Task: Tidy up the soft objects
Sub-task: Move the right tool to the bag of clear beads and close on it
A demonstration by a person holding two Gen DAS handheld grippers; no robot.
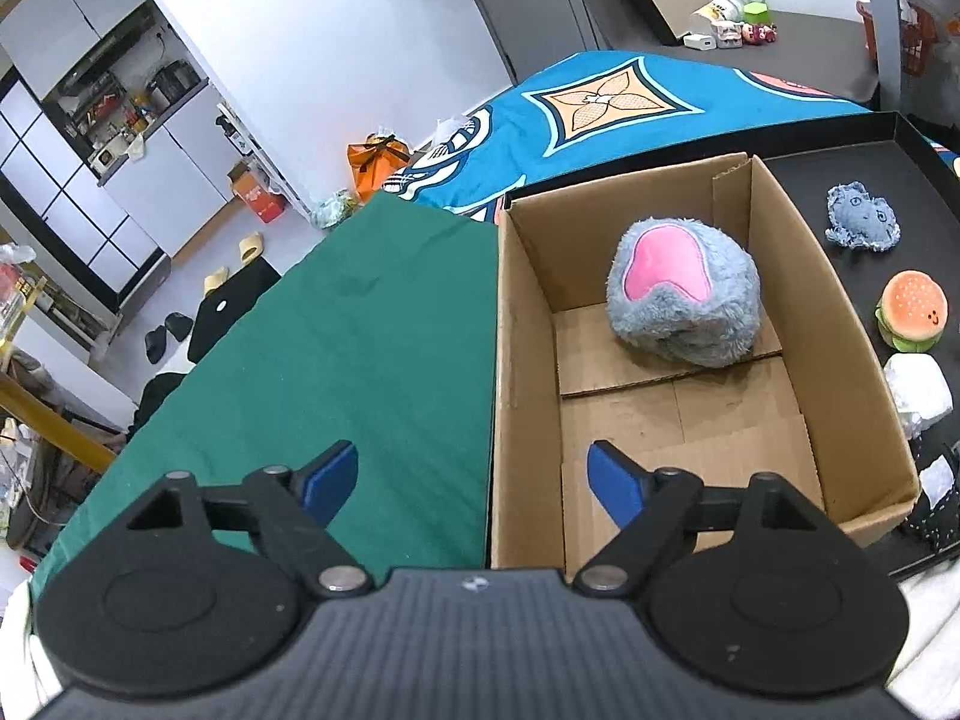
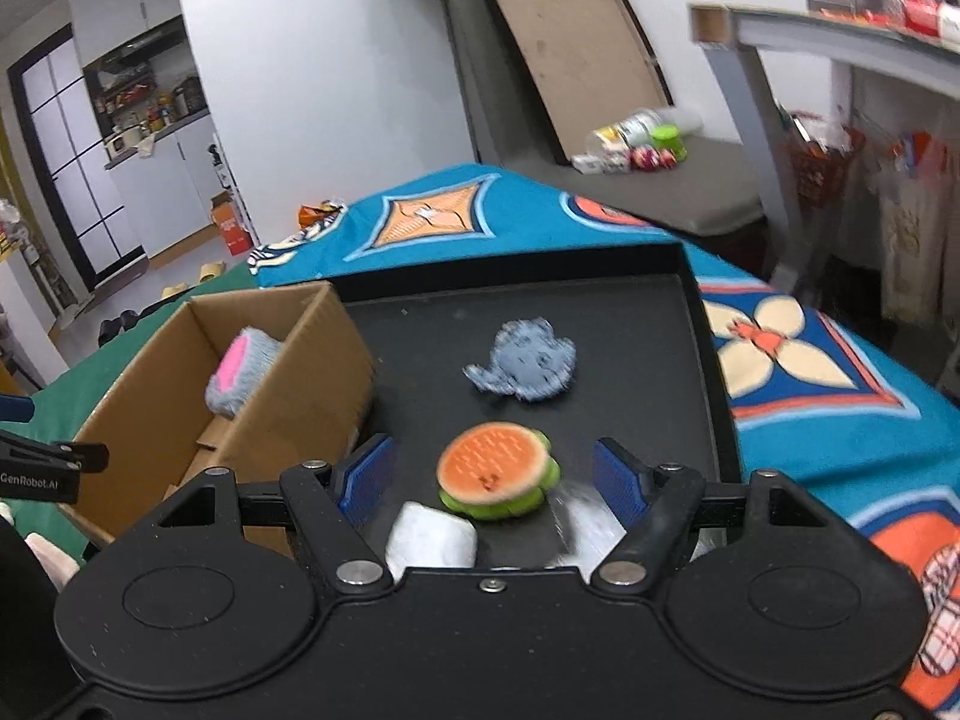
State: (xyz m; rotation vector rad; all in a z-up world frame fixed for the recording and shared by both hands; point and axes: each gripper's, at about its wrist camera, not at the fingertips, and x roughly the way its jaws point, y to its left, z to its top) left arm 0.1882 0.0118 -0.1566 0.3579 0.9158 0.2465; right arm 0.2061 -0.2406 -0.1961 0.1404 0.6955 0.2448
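Note:
A grey furry plush with a pink patch (image 1: pixel 684 294) lies at the far end of the open cardboard box (image 1: pixel 522 360). My left gripper (image 1: pixel 474 480) hangs over the box's near left wall, open, with nothing between its blue pads. On the black tray (image 2: pixel 660 312) lie a burger plush (image 2: pixel 495 471), a blue-grey fabric toy (image 2: pixel 525 363) and a white soft block (image 2: pixel 432 537). My right gripper (image 2: pixel 495 474) is open above the tray, and the burger plush shows between its pads without touching them. The box (image 2: pixel 300 396) and grey plush (image 2: pixel 240 372) appear left of it.
A green cloth (image 1: pixel 336 348) covers the table left of the box, a teal patterned cloth (image 2: pixel 810 372) lies under and right of the tray. More toys, a white one (image 1: pixel 918 390) and a black dotted one (image 1: pixel 936 516), sit on the tray's near side. A grey bench with clutter (image 2: pixel 654 150) stands behind.

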